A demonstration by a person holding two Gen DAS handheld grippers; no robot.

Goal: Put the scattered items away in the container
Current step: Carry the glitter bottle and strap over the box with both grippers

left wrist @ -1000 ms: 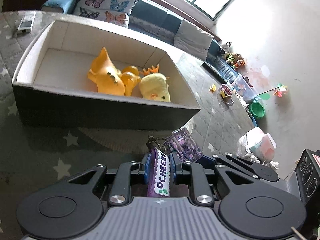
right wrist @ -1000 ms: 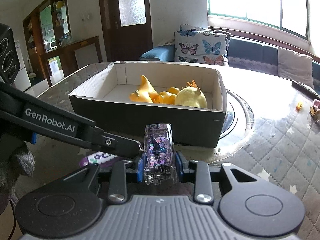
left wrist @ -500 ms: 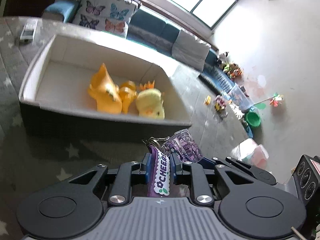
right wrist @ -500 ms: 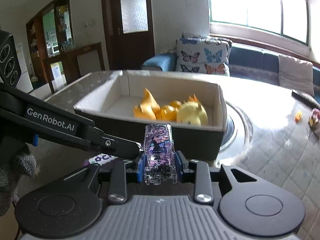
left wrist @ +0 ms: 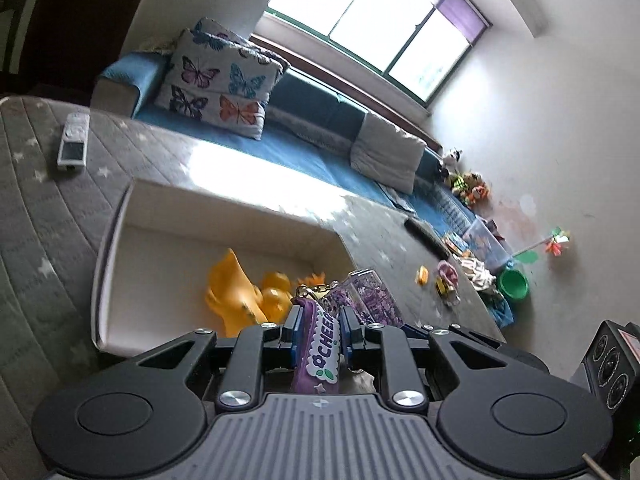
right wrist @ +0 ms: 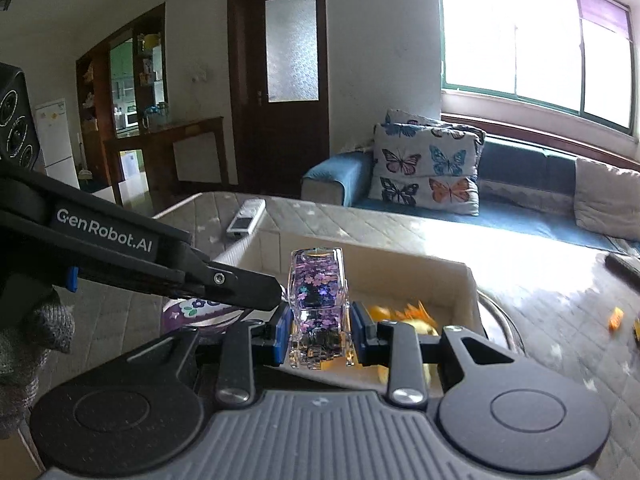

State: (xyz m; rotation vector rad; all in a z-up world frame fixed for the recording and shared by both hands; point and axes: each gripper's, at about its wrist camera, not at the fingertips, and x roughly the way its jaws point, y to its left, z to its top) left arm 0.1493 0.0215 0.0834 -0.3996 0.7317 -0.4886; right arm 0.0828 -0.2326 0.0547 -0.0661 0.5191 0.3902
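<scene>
While both grippers are held over the near edge of the box, one item is carried in each. The left gripper [left wrist: 319, 330] is clamped on one purple rubber keychain tag printed with white letters [left wrist: 319, 348], a metal ring at its far end. The right gripper [right wrist: 320, 330] is closed on one clear plastic block filled with purple flower glitter [right wrist: 318, 300], gripped upright between the blue pads. The two are seen just beside each other, the left gripper's black arm crossing the right wrist view.

Beyond the jaws, one white-lined cardboard box with dark outer walls [left wrist: 108, 264] is seen on the grey star-patterned quilted table cover [left wrist: 36, 216]. Three yellow-orange toys are counted inside: one orange rubber animal [left wrist: 230, 290], one smaller orange rubber duck [left wrist: 276, 296], and one pale yellow duck with an orange crest [right wrist: 412, 326], partly hidden by the fingers.

Farther off, one white remote control [left wrist: 73, 142] and one black remote [left wrist: 426, 236] lie on the cover. Two butterfly-print cushions [right wrist: 428, 174] are propped on the blue sofa [left wrist: 320, 120].
</scene>
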